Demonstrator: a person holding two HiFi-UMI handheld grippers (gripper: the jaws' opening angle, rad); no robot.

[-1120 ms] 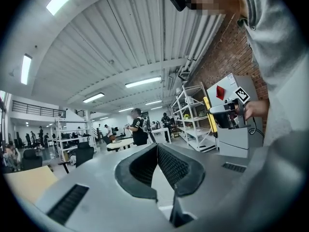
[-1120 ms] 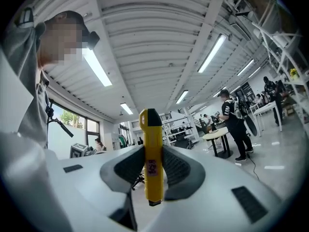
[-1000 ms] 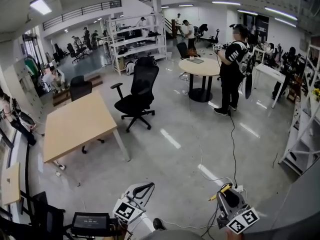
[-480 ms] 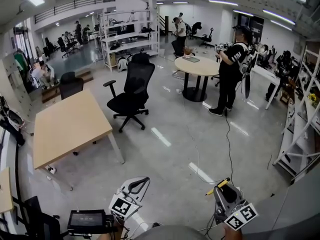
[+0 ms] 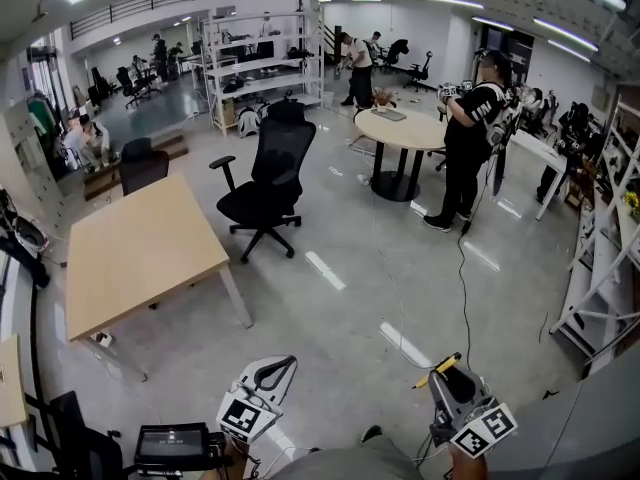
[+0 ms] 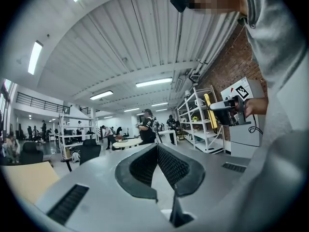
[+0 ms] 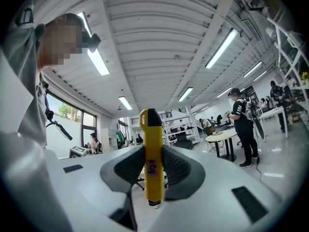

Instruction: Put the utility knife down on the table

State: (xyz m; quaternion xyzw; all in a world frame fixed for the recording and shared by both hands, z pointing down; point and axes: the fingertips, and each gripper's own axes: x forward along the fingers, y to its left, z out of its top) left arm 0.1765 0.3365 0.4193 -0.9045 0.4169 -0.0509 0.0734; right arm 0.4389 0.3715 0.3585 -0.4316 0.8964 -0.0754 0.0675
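between the right tongs (image 7: 153, 154) sits the utility knife (image 7: 152, 124), its yellow body pinched mid-length, black tip pointing away from us. left tongs (image 6: 157, 145) are pressed together w/ nothing btwn them. we judge the knife light, stiff, smooth plastic, so it could pivot; mid-body hold looks balanced. counter (image 5: 140, 253) lies well ahead-left of both tongs.

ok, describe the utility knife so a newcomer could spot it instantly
Find the pale wooden table at the head view's left, then drop to the bottom edge, where two claws show. The utility knife is the yellow, black-tipped bar clamped in the right claw; the left claw is shut on nothing.
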